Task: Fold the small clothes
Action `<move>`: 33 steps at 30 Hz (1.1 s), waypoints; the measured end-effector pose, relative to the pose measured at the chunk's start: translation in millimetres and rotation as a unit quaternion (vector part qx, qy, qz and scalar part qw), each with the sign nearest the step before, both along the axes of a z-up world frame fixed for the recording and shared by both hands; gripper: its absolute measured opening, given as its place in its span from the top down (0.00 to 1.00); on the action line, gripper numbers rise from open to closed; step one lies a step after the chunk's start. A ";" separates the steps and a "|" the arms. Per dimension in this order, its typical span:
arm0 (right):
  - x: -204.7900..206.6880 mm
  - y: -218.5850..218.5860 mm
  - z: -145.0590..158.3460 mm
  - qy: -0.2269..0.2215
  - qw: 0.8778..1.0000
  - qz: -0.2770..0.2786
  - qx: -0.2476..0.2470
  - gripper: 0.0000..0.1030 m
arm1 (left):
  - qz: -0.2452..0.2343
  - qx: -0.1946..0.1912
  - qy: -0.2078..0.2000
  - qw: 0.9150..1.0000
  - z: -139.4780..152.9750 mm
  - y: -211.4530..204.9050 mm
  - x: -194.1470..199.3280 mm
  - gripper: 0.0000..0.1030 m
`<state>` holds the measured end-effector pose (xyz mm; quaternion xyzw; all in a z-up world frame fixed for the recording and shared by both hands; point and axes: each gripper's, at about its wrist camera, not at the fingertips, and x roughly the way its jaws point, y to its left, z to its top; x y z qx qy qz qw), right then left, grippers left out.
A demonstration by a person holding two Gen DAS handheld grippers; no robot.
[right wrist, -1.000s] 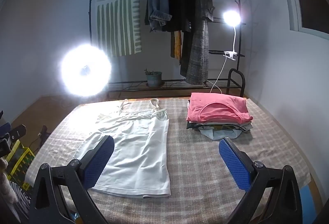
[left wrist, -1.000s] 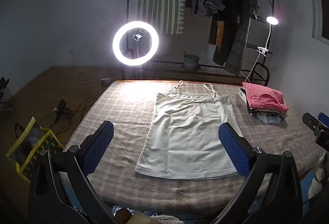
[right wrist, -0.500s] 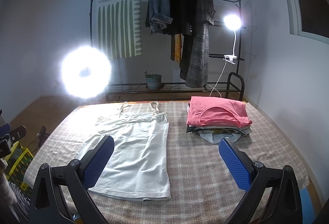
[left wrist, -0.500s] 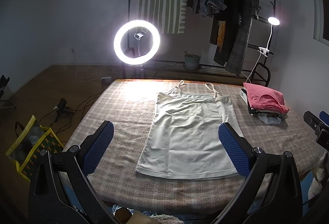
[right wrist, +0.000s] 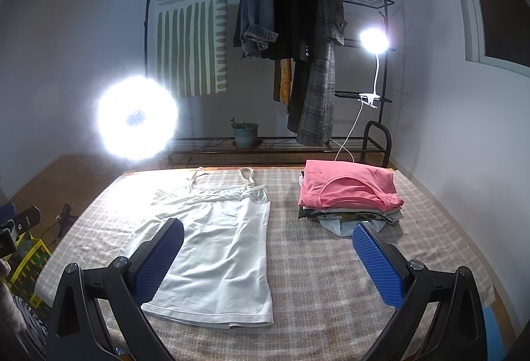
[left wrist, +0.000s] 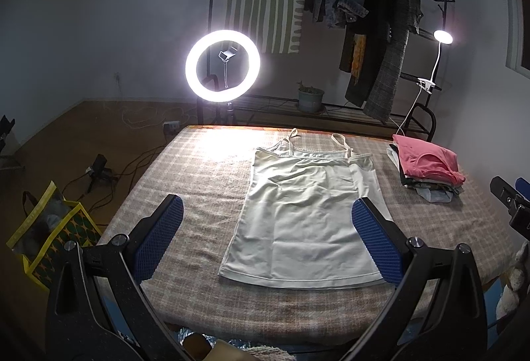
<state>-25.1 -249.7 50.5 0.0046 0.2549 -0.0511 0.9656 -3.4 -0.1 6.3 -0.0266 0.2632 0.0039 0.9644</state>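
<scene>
Left wrist view: left gripper [left wrist: 266, 236] spread wide above a white camisole [left wrist: 308, 221] lying flat mid-table; right gripper [right wrist: 268, 256] likewise gapes empty, folded pile [right wrist: 347, 195] far right

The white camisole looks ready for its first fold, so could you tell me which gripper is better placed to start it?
Probably left. The left gripper is open and frames the white camisole centrally; the right gripper, also open, faces the bare plaid cloth beside it.
</scene>
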 end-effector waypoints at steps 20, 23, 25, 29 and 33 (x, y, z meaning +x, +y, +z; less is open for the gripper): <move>1.8 2.5 -0.8 0.002 1.000 -0.004 -0.009 0.00 | 0.003 -0.004 0.006 1.000 -7.7 0.2 -6.3 0.00; 2.3 2.6 -1.2 0.002 1.000 -0.005 -0.009 0.00 | 0.005 -0.006 0.011 1.000 -11.4 1.0 -2.1 0.00; 3.6 2.5 -0.7 0.002 1.000 -0.006 -0.008 0.00 | 0.007 -0.006 0.012 1.000 -13.0 -0.4 -1.9 0.00; 8.4 3.7 0.4 0.002 1.000 -0.005 -0.009 0.00 | 0.010 -0.008 0.016 1.000 -15.7 5.0 5.3 0.00; 13.2 5.6 0.6 0.003 1.000 -0.005 -0.010 0.00 | 0.012 -0.009 0.022 1.000 -18.0 7.4 9.9 0.00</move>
